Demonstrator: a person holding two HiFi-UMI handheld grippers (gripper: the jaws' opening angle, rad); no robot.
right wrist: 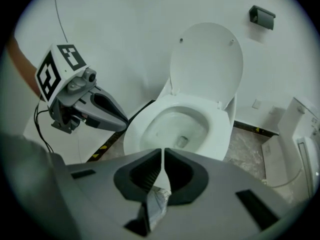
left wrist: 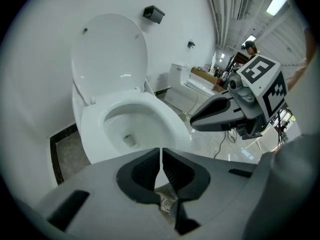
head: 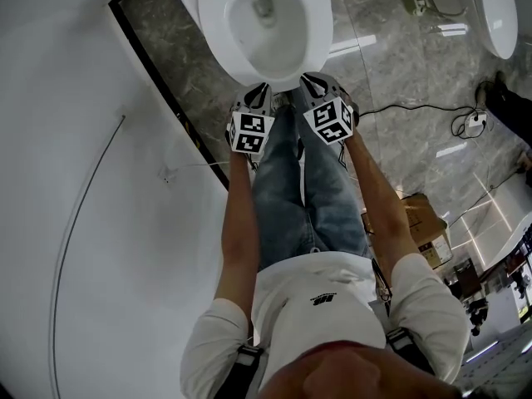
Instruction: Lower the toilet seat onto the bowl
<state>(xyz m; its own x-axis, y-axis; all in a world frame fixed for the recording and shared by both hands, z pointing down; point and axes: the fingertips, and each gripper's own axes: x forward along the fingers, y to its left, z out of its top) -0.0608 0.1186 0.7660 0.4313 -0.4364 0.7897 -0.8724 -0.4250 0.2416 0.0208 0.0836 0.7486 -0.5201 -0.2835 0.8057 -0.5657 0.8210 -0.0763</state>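
The white toilet seat point(head: 218, 15) lies flat on the bowl, also seen in the left gripper view point(left wrist: 90, 129) and the right gripper view point(right wrist: 220, 129). The lid point(left wrist: 110, 54) point(right wrist: 207, 64) stands upright against the wall behind it. My left gripper point(head: 259, 87) point(left wrist: 161, 149) hovers just before the bowl's front rim, jaws shut with nothing between them. My right gripper point(head: 314, 80) point(right wrist: 163, 150) hangs beside it on the right, also shut and empty. Each gripper shows in the other's view: the right point(left wrist: 192, 120), the left point(right wrist: 125, 124). Neither touches the toilet.
A white wall point(head: 75, 181) runs along the left. On the marble floor to the right are a cable with a socket point(head: 465, 123), a cardboard box point(head: 424, 219) and another white fixture point(head: 497, 7). A small black box point(left wrist: 153, 14) is mounted on the wall above the lid.
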